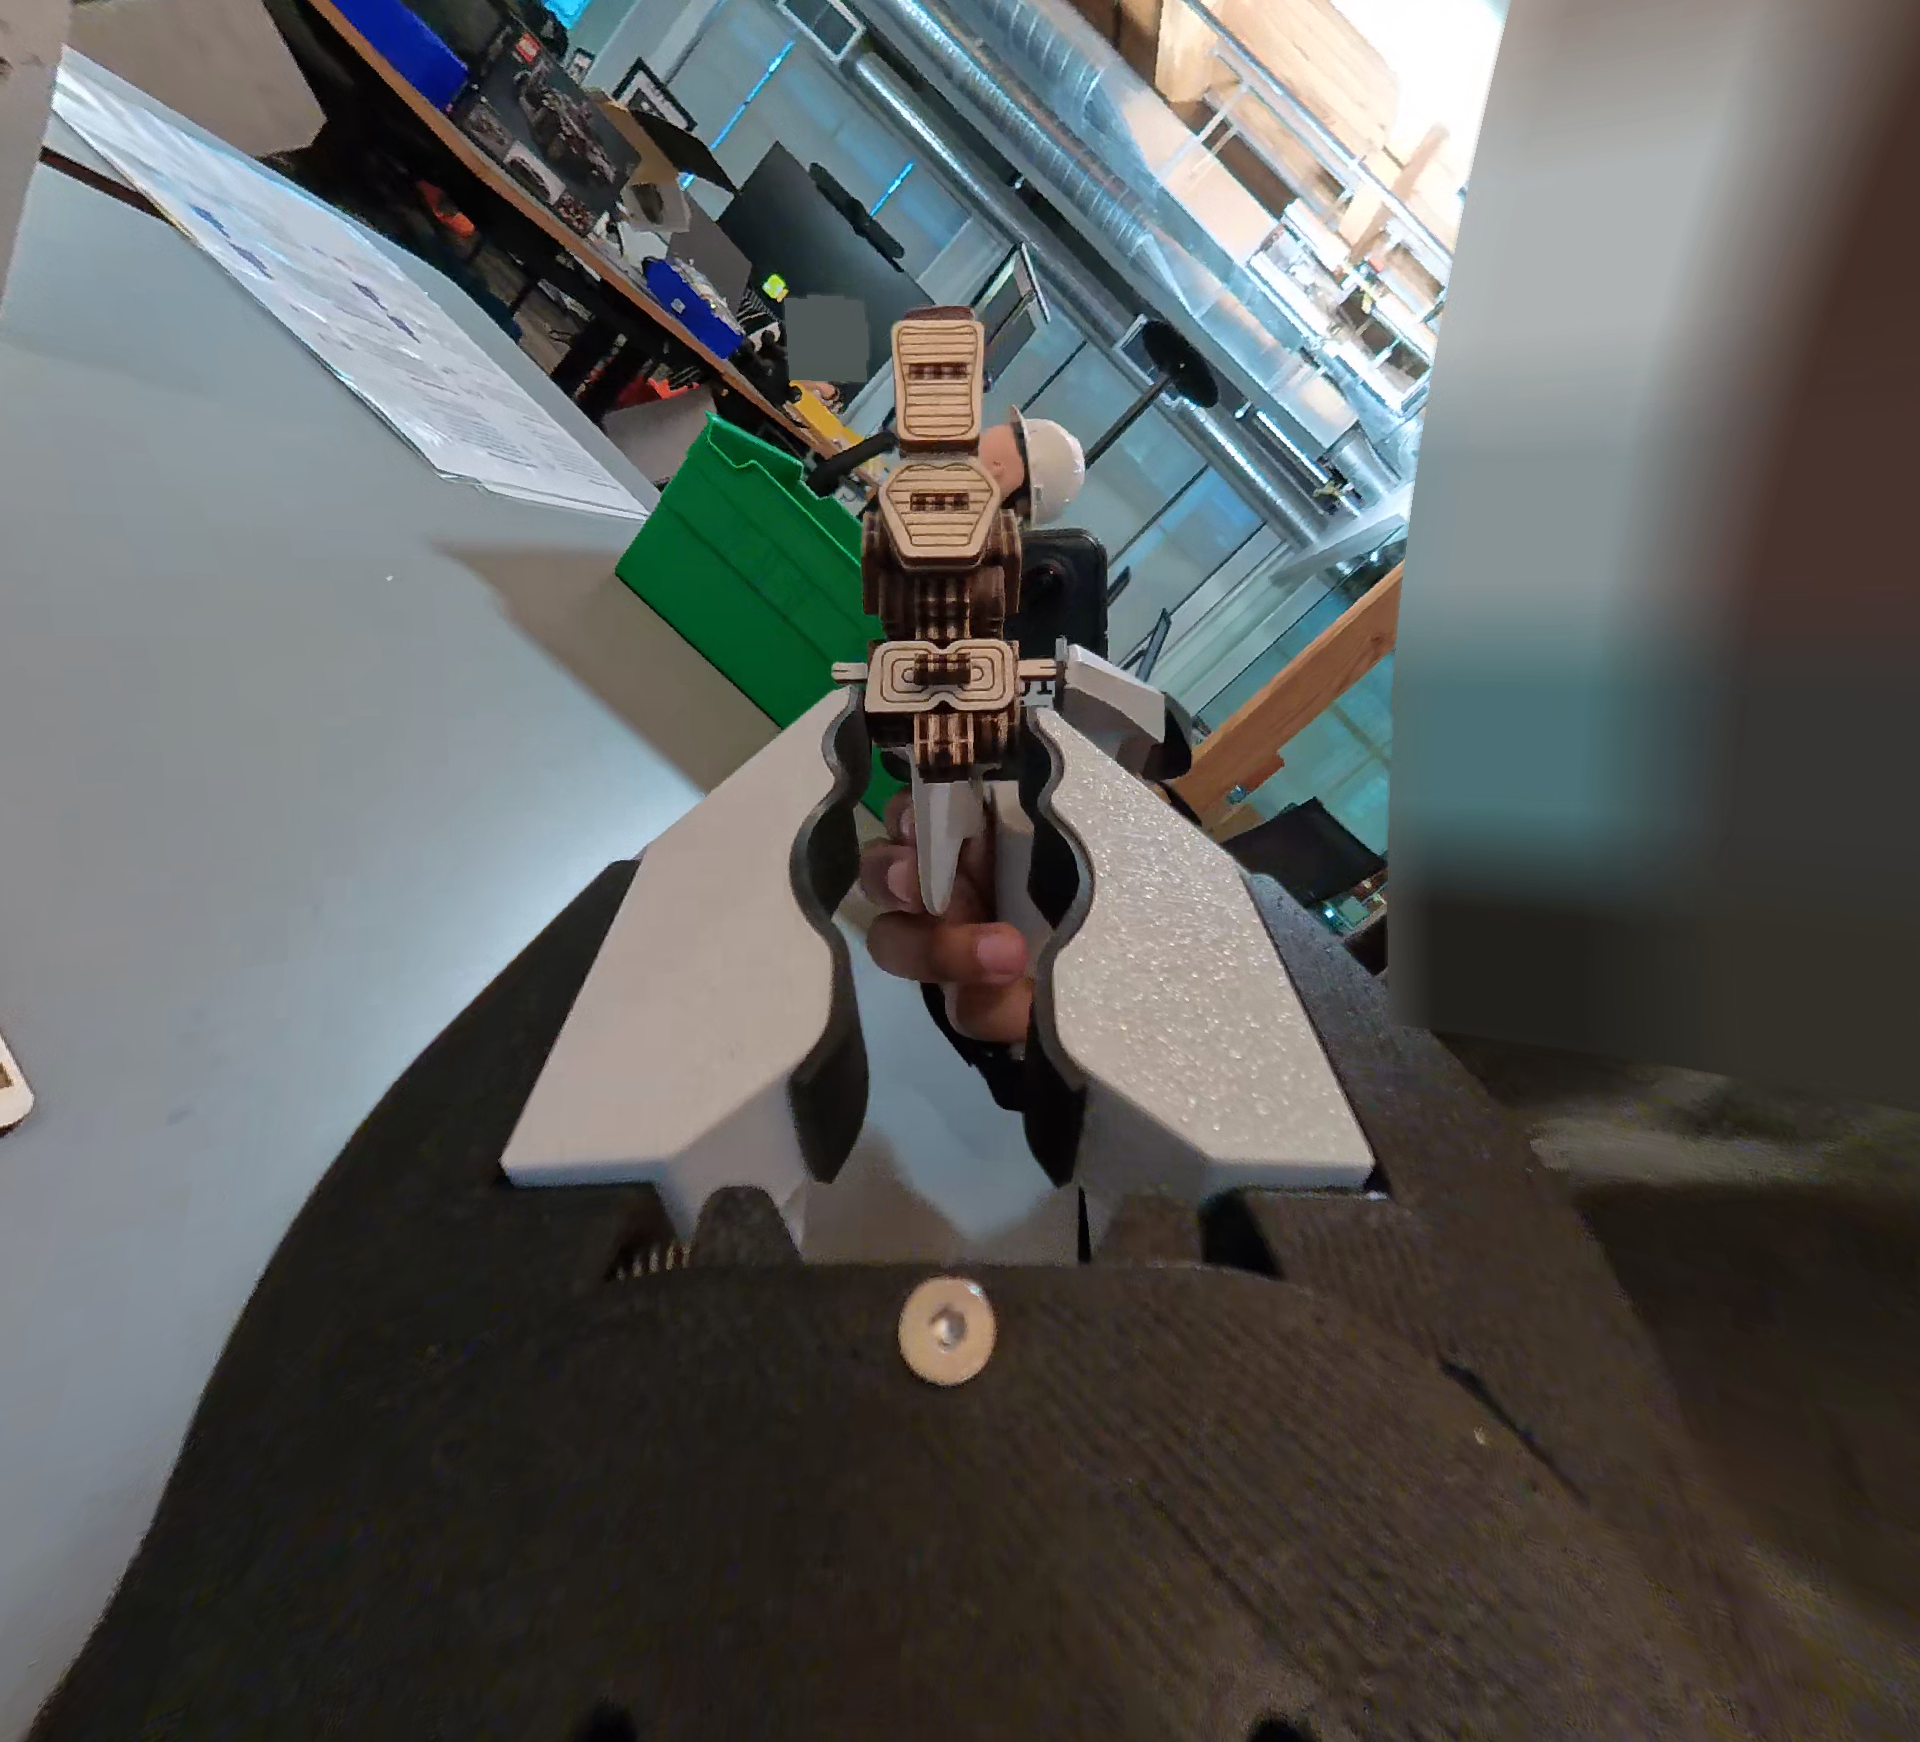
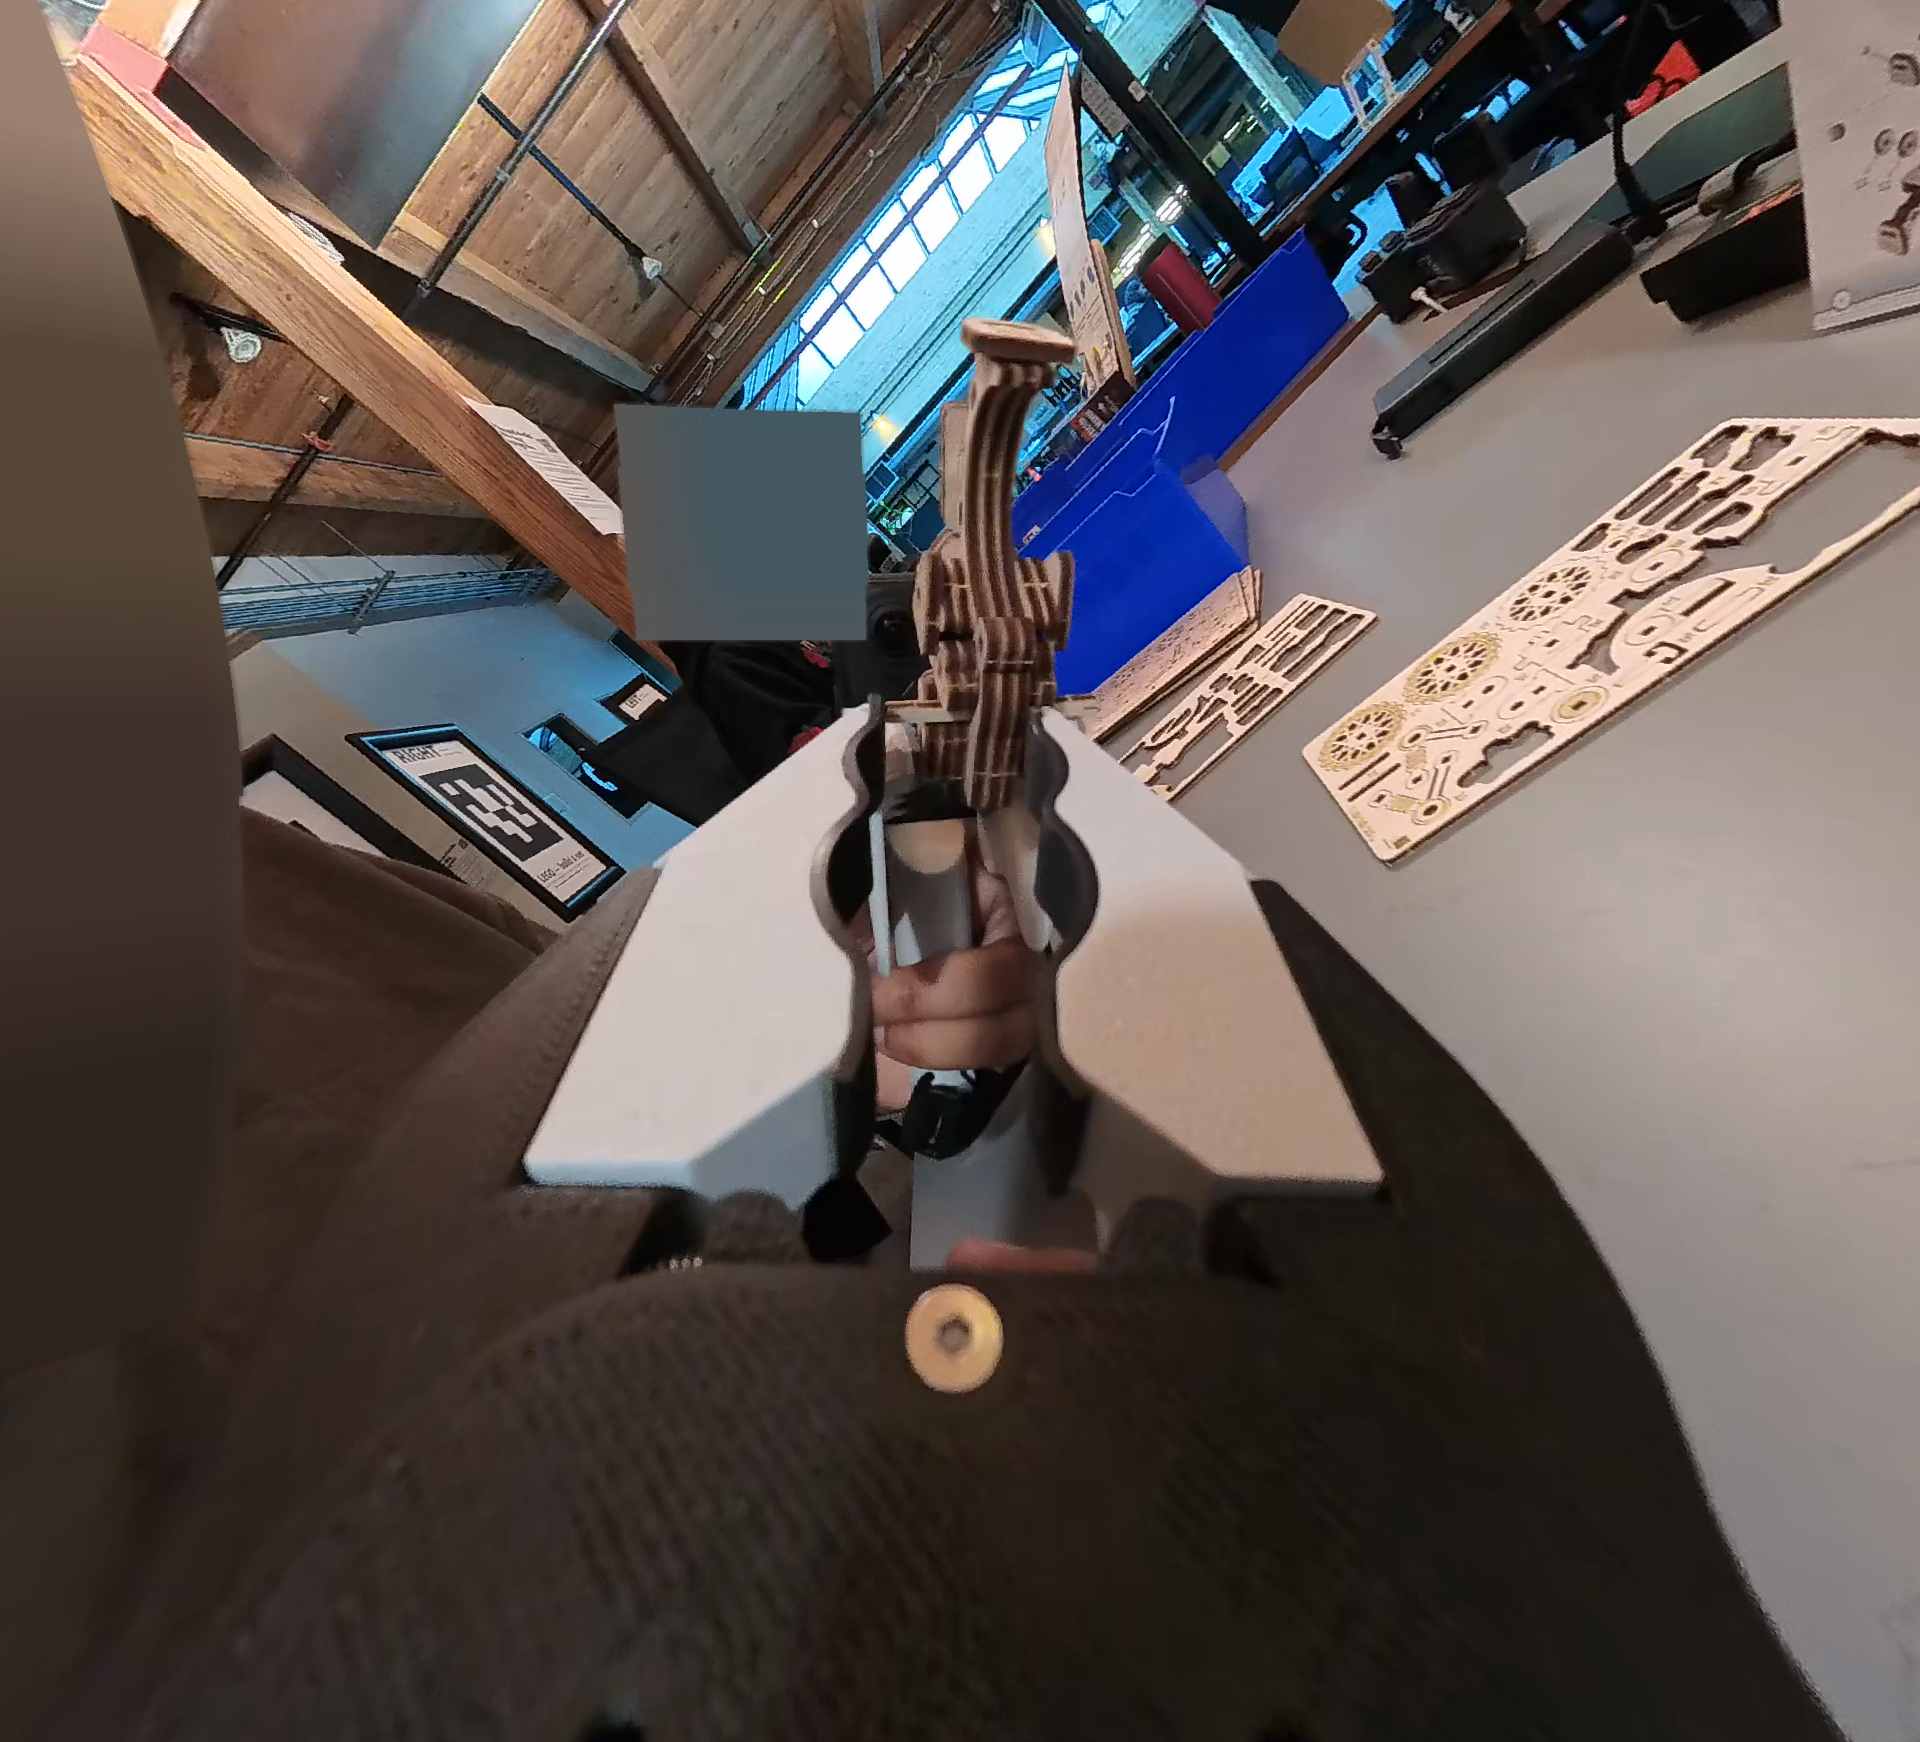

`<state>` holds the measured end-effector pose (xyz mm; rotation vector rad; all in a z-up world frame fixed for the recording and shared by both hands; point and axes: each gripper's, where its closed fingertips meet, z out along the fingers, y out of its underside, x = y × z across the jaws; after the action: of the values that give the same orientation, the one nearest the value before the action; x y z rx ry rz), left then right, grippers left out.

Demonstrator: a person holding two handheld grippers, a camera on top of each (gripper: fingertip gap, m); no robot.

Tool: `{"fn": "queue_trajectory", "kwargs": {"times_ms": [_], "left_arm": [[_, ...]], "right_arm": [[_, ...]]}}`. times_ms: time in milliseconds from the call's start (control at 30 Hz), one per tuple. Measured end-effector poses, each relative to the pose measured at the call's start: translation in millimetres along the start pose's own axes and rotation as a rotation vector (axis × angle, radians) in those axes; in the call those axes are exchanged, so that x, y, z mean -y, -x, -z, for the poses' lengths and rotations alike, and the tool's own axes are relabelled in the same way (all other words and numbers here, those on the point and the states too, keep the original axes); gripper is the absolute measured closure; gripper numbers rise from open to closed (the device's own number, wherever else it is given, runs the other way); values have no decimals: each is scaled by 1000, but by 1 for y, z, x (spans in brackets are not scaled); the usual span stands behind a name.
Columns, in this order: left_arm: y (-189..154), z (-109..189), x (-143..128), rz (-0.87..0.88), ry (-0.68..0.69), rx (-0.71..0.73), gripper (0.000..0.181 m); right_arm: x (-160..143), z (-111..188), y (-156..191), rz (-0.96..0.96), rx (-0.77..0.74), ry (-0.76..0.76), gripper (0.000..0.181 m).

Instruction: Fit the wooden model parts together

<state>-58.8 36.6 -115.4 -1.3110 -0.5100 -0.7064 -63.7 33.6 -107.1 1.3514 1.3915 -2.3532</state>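
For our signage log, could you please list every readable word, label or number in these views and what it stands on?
I won't quote writing; these things bear it:
Black-framed poster with a black-and-white square pattern: large print.
White paper sheet on the wooden beam: too small to read.
Laminated white sheet on the grey table: blurred.

This is a workshop or maker lab in an industrial building — a silver air duct [image 1: 997,82] runs under a ceiling of heavy wooden beams [image 2: 343,321], with big factory-style windows [image 2: 914,238] behind. Long workbenches [image 1: 499,186] carry boxes and gear, while a blue bin [image 2: 1164,508] and a green bin [image 1: 748,549] stand by. On the grey table [image 2: 1558,1017] lie laser-cut plywood sheets [image 2: 1600,643] of model parts — craft work in progress.
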Motion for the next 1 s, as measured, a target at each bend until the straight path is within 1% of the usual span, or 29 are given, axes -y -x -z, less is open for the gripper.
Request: {"fn": "queue_trajectory", "kwargs": {"times_ms": [133, 333, 667, 867, 1000], "left_arm": [[-1, 0, -2, -15, 10, 5, 156], [-2, 0, -3, -113, 38, 45, 155], [-7, 0, -2, -80, 23, 13, 155], [-8, 0, -3, -113, 31, 24, 154], [-6, 1, -1, -64, 22, 8, 155]], "right_arm": [[0, 1, 1, 32, 7, 6, 157], [-1, 0, 3, 77, 12, 30, 158], [-1, 0, 7, 101, 27, 38, 158], [-1, 0, 8, 107, 27, 50, 158], [0, -1, 7, 91, 26, 43, 158]]}}
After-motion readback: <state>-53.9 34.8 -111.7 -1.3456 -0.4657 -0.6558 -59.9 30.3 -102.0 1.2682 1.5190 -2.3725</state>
